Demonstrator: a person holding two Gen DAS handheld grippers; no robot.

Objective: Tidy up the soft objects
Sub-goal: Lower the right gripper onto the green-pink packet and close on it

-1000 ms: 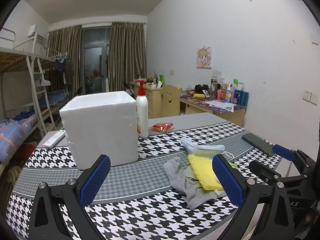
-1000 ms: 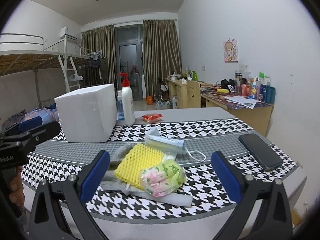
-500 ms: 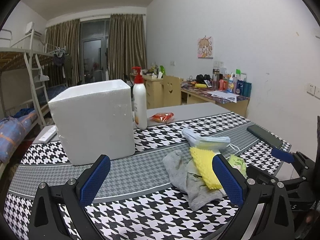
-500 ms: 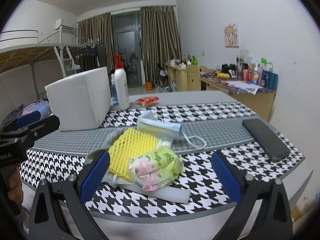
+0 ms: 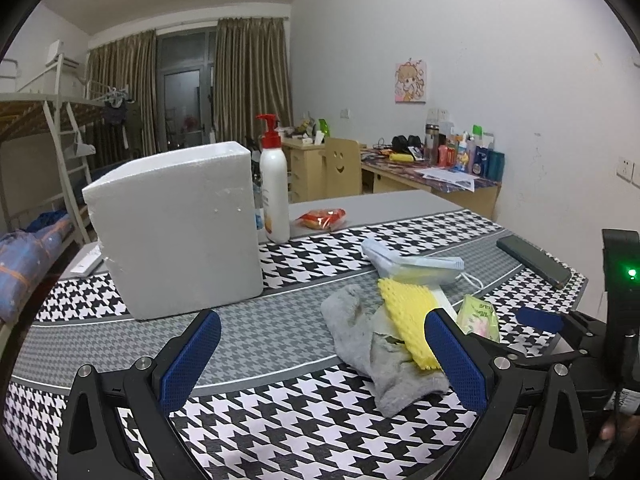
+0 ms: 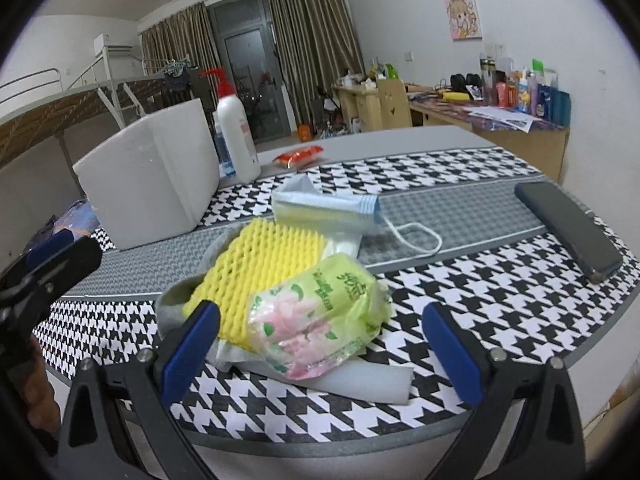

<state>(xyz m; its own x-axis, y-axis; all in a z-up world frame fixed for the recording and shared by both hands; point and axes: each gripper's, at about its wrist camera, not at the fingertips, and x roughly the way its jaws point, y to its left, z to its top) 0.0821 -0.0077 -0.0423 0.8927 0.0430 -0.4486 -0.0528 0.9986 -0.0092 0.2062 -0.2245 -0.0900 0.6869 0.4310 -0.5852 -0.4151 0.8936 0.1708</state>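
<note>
Lying between the right gripper's point(image 6: 320, 354) spread jaws — tissue pack point(image 6: 320, 312); untouched

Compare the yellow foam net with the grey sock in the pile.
The yellow foam net is bright, with an open honeycomb mesh; the grey sock is dull plain knit. The net lies on top, partly over the sock, which sprawls crumpled on the tablecloth and reaches nearer the left gripper. Both are soft and lie loose, ungripped.
</note>
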